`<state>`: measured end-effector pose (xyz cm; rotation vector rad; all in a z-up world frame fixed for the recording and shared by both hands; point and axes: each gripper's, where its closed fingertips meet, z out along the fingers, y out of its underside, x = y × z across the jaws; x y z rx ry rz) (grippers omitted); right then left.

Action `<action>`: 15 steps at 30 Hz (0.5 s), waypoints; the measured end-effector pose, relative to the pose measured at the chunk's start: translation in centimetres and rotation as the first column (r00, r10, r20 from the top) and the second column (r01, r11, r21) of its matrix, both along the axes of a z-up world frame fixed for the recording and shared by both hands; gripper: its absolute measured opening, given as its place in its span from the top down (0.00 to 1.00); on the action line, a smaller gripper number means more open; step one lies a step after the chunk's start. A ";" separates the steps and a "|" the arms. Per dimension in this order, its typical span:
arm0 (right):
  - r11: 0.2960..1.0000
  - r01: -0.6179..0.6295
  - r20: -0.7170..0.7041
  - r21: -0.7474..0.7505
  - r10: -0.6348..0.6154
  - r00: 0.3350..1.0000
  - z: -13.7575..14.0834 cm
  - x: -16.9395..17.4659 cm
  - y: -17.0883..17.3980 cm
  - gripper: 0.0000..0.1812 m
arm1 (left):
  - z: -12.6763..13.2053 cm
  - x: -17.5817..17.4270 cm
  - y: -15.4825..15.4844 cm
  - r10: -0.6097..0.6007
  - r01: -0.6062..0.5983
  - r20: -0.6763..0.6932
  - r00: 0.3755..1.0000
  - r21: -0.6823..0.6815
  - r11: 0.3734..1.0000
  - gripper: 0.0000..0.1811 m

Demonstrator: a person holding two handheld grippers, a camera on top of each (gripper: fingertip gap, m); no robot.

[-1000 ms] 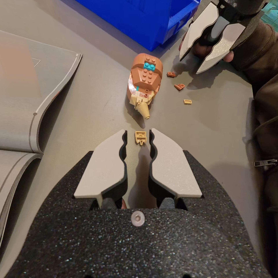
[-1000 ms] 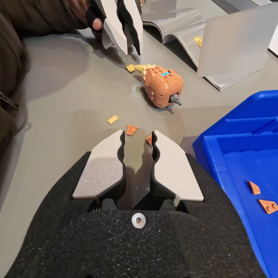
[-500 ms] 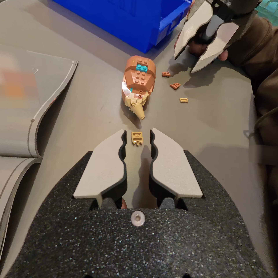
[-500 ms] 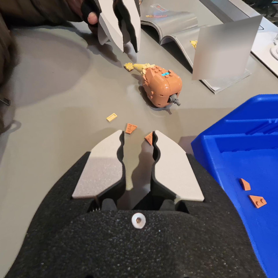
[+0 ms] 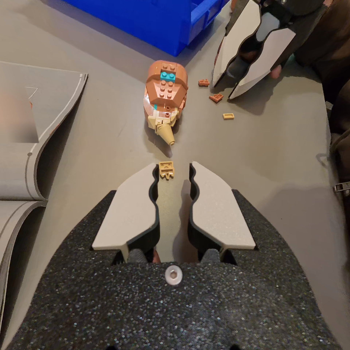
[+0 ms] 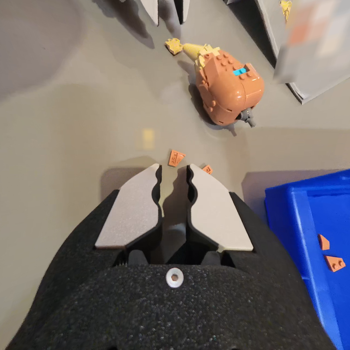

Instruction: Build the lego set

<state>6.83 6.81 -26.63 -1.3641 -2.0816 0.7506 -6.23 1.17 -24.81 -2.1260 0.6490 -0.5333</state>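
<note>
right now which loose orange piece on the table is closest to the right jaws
The orange wedge piece just ahead of the right gripper, in line with its gap. The other orange wedge sits off to the side, partly hidden behind one finger.

Black speckled foam tool (image 5: pixel 172 166) bodies, pale grey wavy-edged fingers (image 5: pixel 128 206), silver screw (image 5: pixel 173 276)

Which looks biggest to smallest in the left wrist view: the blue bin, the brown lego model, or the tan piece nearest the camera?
1. Blue bin, though cut off by the frame.
2. Brown lego model.
3. Tan piece, smallest despite lying nearest the camera.
</note>
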 end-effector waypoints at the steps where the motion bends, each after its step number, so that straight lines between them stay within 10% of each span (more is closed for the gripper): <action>1: 1.000 0.008 0.003 -0.002 -0.008 1.000 0.0 -0.1 0.0 0.86 | 0.0 0.0 0.0 0.002 -0.002 -0.004 1.000 0.001 1.000 0.83; 15: 0.998 0.062 0.013 -0.023 -0.062 0.998 0.1 -0.2 0.1 0.84 | -0.1 -0.1 0.0 0.012 -0.012 -0.021 1.000 0.010 1.000 0.83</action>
